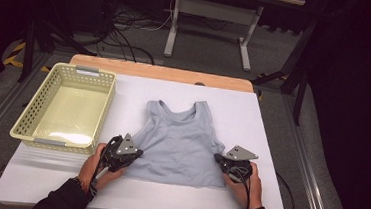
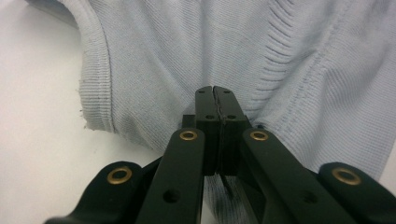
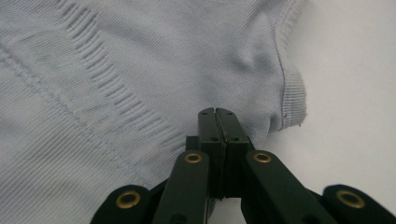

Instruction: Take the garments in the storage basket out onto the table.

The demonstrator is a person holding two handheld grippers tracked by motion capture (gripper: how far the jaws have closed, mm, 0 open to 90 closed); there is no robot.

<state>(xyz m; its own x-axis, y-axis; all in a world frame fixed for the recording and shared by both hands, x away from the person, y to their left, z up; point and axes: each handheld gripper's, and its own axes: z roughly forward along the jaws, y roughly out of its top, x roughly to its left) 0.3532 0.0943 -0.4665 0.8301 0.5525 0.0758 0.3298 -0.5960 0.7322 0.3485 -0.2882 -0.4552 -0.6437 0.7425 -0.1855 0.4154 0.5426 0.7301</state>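
A light blue ribbed tank top (image 1: pixel 180 144) lies flat on the white table, neck toward the far side. My left gripper (image 1: pixel 137 153) is at its left side edge below the armhole. In the left gripper view the jaws (image 2: pixel 214 88) are pressed together, and the tank top (image 2: pixel 154 56) puckers toward them. At the right side edge sits my right gripper (image 1: pixel 218 158). The right gripper view has its jaws (image 3: pixel 215 110) closed too, with the tank top (image 3: pixel 116 60) drawn in wrinkles to the tips beside the armhole hem.
A pale yellow perforated basket (image 1: pixel 104 108) stands at the table's left, close to my left hand. Bare white table surface (image 1: pixel 267 121) lies right of the top and along the front edge. Cables and desk legs are on the floor beyond.
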